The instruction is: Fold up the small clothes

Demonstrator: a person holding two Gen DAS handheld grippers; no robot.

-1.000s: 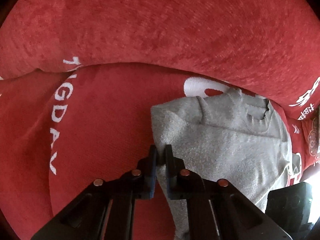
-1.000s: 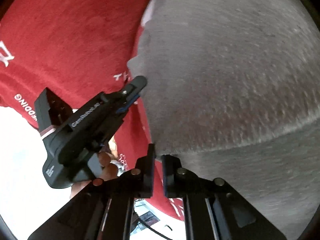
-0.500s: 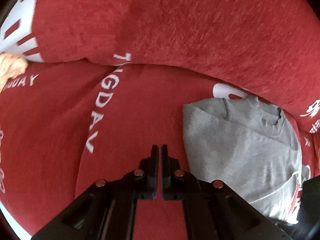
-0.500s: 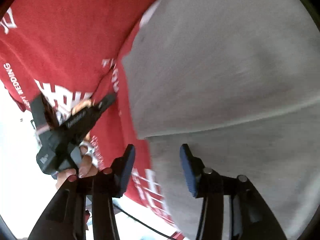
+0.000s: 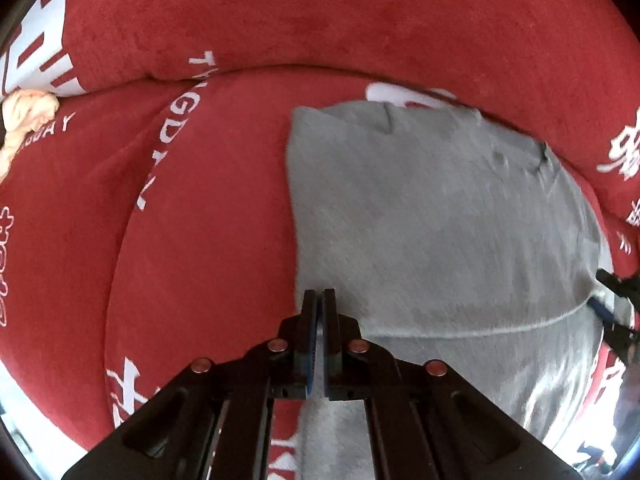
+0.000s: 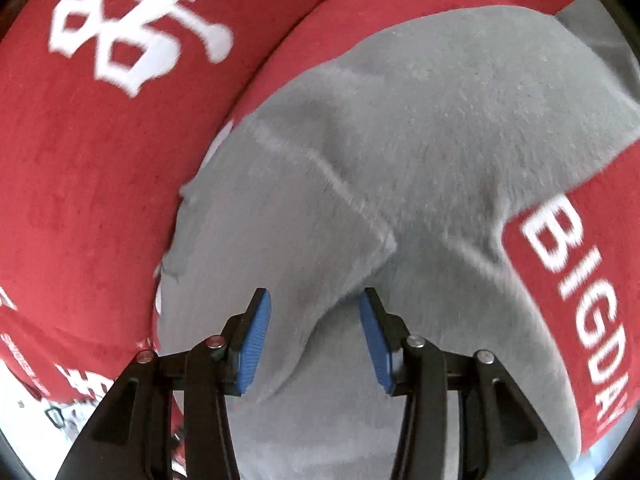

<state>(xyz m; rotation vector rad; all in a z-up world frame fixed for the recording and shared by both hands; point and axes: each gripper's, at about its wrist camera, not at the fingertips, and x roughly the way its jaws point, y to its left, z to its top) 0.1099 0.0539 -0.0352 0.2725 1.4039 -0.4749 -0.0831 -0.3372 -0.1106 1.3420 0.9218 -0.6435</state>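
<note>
A small grey garment (image 5: 432, 232) lies partly folded on a red sofa seat (image 5: 208, 216). My left gripper (image 5: 319, 300) is shut and empty, its tips at the garment's left edge. In the right wrist view the garment (image 6: 420, 128) fills the middle, with a folded flap edge running diagonally. My right gripper (image 6: 315, 312) is open, its blue pads (image 6: 254, 340) on either side of a grey fold, nothing held. The right gripper also shows at the right edge of the left wrist view (image 5: 618, 300).
The red sofa backrest (image 5: 320, 20) with white lettering rises behind the seat. A pale cloth item (image 5: 24, 112) lies at the far left on the seat. White floor shows at the lower left (image 6: 32, 420).
My left gripper let go of the garment's edge, swung left, and is now back at that edge, shut. My right gripper opened, released the garment and moved over its folded flap.
</note>
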